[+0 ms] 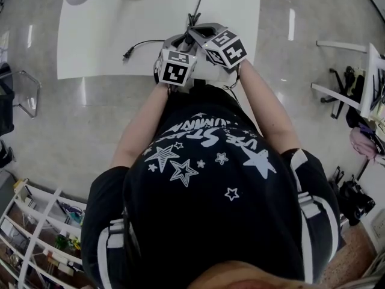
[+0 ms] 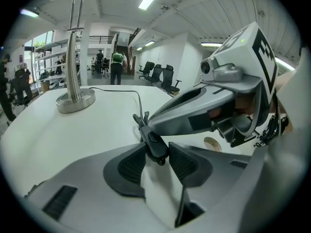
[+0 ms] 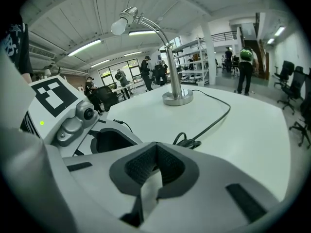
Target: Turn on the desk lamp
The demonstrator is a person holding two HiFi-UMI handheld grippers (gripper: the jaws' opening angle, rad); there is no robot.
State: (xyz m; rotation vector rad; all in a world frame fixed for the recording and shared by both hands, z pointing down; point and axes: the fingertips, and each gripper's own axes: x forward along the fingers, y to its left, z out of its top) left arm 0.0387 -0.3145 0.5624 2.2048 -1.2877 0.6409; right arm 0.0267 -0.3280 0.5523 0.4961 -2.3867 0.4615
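The desk lamp stands at the table's far side, its round metal base (image 3: pixel 177 98) carrying a curved neck and a small head (image 3: pixel 119 25). Its black cable (image 3: pixel 214 118) runs across the white table (image 1: pixel 102 35) to an inline switch (image 2: pixel 154 143). My left gripper (image 2: pixel 154 155) is shut on that switch, a pad pressing on each side. My right gripper (image 3: pixel 155 166) is shut with nothing between its pads. Its closed tip (image 2: pixel 151 122) rests right over the switch. In the head view both grippers sit together at the table's near edge, left cube (image 1: pixel 175 68), right cube (image 1: pixel 227 47).
A loose black plug end (image 1: pixel 127 54) lies on the table left of the grippers. A small round sticker (image 2: pixel 212 143) is on the tabletop. Office chairs (image 2: pixel 160 74) and people stand in the room beyond the table. A white shelf rack (image 1: pixel 36 233) stands on the floor at the lower left.
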